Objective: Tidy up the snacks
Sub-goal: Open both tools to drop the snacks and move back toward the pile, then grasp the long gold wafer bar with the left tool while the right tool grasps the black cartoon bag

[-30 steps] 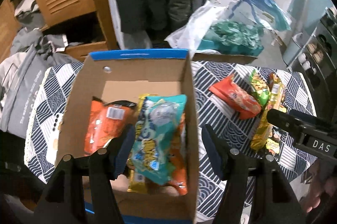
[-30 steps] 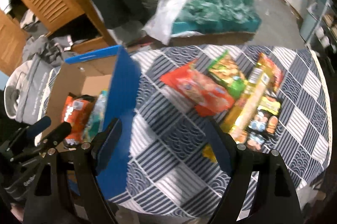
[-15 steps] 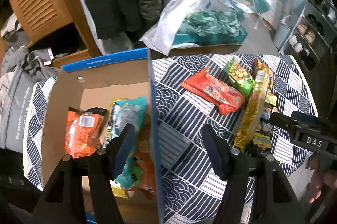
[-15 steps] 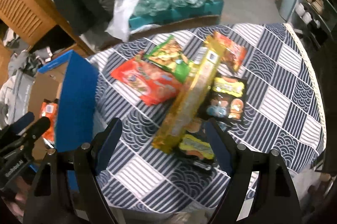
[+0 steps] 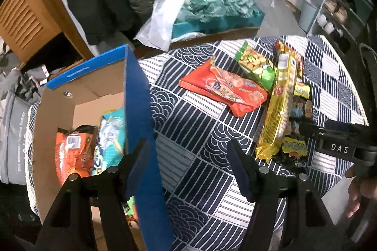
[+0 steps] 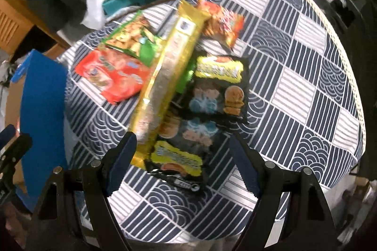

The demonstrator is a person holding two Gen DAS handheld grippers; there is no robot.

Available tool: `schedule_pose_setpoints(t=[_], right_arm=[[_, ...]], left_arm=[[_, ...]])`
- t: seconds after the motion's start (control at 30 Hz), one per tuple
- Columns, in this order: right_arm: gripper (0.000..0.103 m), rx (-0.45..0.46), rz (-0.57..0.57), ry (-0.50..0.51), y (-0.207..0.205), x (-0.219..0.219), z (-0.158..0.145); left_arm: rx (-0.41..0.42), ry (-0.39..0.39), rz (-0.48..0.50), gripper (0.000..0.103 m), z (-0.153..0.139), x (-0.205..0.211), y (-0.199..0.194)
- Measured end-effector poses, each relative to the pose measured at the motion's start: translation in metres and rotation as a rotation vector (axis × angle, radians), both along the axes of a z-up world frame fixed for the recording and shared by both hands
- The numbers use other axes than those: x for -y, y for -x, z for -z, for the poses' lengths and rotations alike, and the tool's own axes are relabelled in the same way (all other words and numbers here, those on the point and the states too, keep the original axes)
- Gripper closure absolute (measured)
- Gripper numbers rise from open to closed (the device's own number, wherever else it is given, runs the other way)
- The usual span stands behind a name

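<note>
Open-topped cardboard box with blue outer walls [image 5: 146, 123] sits at table's left: collection bin, orange packet [image 5: 73, 154] and teal packet [image 5: 110, 130] already inside.

Remaining snacks heaped on navy-and-white patterned tablecloth [image 6: 294, 90]: long gold wrapper [image 6: 165, 76] lying across red pouch [image 6: 113, 76], green bag [image 6: 132, 38] and black packets [image 6: 219, 85] (top one likely goes first).

Left gripper [image 5: 188, 168]: jaws spread, empty, straddling box wall.

Right gripper [image 6: 181, 161]: jaws spread, empty, poised over gold wrapper's near end and nearest black packet.
</note>
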State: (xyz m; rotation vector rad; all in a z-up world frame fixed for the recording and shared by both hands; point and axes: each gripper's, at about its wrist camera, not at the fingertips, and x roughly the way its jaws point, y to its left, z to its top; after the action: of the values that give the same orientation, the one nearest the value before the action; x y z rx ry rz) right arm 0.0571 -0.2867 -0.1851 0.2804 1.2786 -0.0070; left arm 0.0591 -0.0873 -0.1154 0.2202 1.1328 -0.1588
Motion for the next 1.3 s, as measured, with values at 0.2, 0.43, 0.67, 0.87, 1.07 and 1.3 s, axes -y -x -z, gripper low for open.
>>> schedule_pose_setpoints(t=[0.2, 0.43, 0.67, 0.87, 1.07, 1.3], right_arm=[[0.021, -0.045, 0.001, -0.013, -0.003, 0.003, 0.022], [0.021, -0.083, -0.016, -0.037, -0.006, -0.002, 0.046], [0.021, -0.119, -0.020, -0.021, -0.005, -0.003, 0.063], [0.021, -0.121, -0.004, 0.020, 0.003, 0.015, 0.060], [0.018, -0.123, 0.017, 0.024, 0.012, 0.040, 0.060], [0.017, -0.052, 0.041, -0.035, 0.021, 0.059, 0.048]], left_arm=[[-0.022, -0.030, 0.028, 0.034, 0.016, 0.014, -0.004], [-0.052, -0.038, 0.031, 0.034, 0.030, 0.023, -0.010], [-0.080, -0.029, 0.025, 0.034, 0.039, 0.026, -0.018], [-0.099, -0.015, 0.040, 0.034, 0.044, 0.039, -0.023], [-0.109, -0.008, 0.078, 0.034, 0.047, 0.060, -0.025], [-0.120, -0.019, 0.091, 0.034, 0.053, 0.072, -0.028]])
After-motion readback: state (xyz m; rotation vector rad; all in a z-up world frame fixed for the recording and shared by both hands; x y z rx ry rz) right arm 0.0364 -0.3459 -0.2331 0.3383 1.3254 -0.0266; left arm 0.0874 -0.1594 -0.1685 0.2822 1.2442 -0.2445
